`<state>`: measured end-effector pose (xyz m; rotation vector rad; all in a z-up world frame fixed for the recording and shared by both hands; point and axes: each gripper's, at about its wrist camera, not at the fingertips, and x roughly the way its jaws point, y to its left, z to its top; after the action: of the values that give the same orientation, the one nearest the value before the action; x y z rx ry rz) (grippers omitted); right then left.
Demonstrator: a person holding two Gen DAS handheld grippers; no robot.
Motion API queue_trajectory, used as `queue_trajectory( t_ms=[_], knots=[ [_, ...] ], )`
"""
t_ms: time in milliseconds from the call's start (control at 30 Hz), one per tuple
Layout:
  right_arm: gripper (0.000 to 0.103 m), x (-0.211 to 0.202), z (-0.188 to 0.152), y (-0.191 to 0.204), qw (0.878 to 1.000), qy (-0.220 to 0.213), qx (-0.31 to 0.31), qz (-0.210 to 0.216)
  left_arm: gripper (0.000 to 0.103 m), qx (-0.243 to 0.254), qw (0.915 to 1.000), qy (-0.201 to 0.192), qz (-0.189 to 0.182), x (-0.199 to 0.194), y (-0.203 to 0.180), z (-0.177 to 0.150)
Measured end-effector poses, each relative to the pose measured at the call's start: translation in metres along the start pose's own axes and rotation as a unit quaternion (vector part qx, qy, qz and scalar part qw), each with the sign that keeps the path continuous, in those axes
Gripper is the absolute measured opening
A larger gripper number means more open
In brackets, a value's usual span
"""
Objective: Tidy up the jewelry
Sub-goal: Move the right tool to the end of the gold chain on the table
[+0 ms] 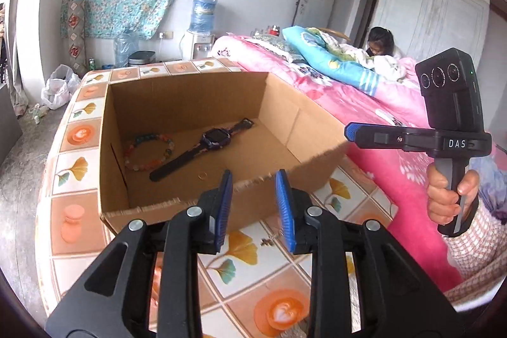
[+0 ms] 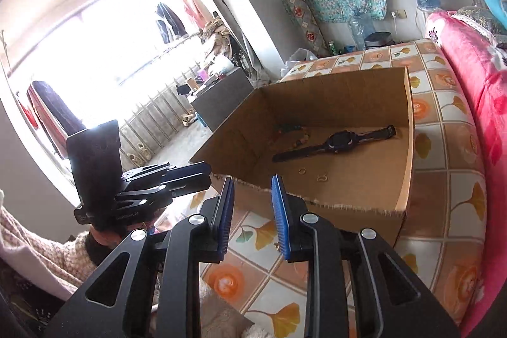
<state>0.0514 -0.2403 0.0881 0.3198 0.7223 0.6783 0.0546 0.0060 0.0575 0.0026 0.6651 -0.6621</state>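
Jewelry check: you held left gripper (image 1: 253,208) and right gripper (image 2: 252,214) empty, jaws parted; watch (image 1: 202,148) lay in box (image 1: 317,129) at 12 o'clock, so your approach needed clearing the near wall.

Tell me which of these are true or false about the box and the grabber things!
1. The watch lies inside the cardboard box. True.
2. The bead bracelet is clamped in the left gripper. False: it lies on the box floor, and nothing is between that gripper's fingers.
3. A small gold ring lies in the box near the watch strap. True.
4. The right gripper holds the watch. False: nothing is between its fingers.
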Motion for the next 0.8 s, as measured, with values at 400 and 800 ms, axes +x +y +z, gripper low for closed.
queue_trajectory(
  t_ms=[400,800],
  knots=[
    [0.025,0.034,-0.083,-0.017,0.983,0.086,0.058,-0.148,0.027,0.034,0.9947,0.090,0.037,0.068,-0.029,-0.060],
    [0.025,0.060,-0.084,-0.015,0.985,0.085,0.053,-0.140,0.027,0.100,0.9870,0.106,0.066,0.104,-0.038,-0.070]
  ],
)
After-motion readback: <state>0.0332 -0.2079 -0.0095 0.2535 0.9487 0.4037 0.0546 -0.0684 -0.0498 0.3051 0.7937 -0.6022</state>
